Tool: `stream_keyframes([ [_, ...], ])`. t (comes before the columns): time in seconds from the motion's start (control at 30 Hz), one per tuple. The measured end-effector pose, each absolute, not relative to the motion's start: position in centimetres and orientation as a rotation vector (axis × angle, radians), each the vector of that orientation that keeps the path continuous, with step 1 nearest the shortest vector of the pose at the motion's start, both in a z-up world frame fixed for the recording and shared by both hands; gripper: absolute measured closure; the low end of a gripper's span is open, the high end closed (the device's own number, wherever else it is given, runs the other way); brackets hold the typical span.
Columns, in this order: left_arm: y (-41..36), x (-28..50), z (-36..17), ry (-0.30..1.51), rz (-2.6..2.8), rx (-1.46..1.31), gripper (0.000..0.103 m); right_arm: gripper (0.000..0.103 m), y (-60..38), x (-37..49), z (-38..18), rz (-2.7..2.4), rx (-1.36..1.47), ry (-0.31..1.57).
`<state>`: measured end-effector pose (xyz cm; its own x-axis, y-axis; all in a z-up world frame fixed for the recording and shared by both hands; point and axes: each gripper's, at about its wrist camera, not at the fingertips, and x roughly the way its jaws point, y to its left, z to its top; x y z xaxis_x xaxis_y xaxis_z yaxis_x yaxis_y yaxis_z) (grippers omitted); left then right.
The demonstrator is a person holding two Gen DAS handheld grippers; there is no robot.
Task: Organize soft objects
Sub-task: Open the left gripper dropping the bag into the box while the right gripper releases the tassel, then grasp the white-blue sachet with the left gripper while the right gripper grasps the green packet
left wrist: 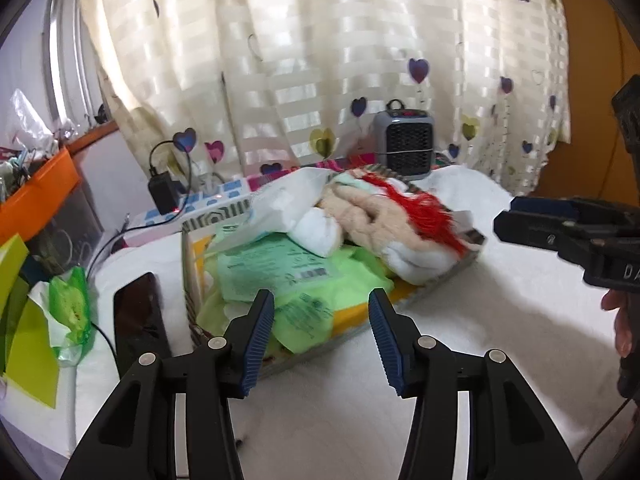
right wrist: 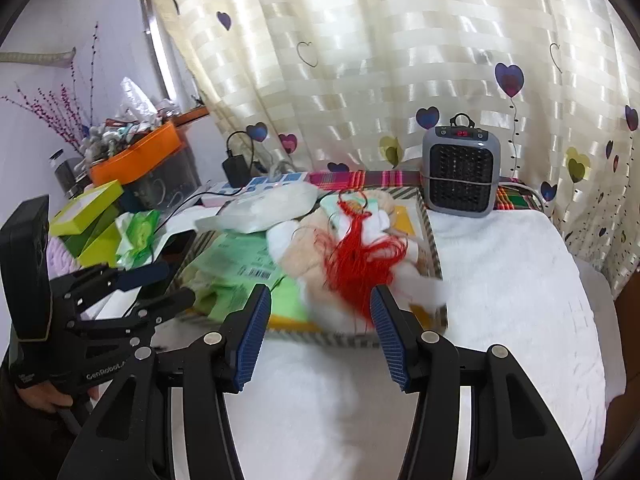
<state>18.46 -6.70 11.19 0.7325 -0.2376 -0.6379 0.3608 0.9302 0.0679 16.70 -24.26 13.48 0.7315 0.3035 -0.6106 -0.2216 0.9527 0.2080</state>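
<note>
A striped tray lies on a white fleece cover and is piled with soft things. On it are a beige plush with a red tassel, a rolled white cloth, green wipe packs and a white tissue pack. My left gripper hovers open before the tray's near left corner. My right gripper hovers open at the near right side. Neither has anything between its fingers.
A grey fan heater stands behind the tray. A dark phone, a loose green wipe pack and yellow-green boxes lie left of it. Farther left are an orange bin and a charger. A heart-print curtain hangs behind.
</note>
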Motion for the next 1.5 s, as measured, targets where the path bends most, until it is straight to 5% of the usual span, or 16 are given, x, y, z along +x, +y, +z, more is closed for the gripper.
stream_keyframes([
  [0.7,-4.8,8.2,6.7,0.827,-0.474,0.114,0.053,0.044,-23.9,4.0,7.5,0.392,0.146,0.871],
  [1.5,-1.6,3.7,3.0,0.961,-0.578,-0.06,0.047,0.034,-18.6,2.1,3.3,0.338,-0.056,0.987],
])
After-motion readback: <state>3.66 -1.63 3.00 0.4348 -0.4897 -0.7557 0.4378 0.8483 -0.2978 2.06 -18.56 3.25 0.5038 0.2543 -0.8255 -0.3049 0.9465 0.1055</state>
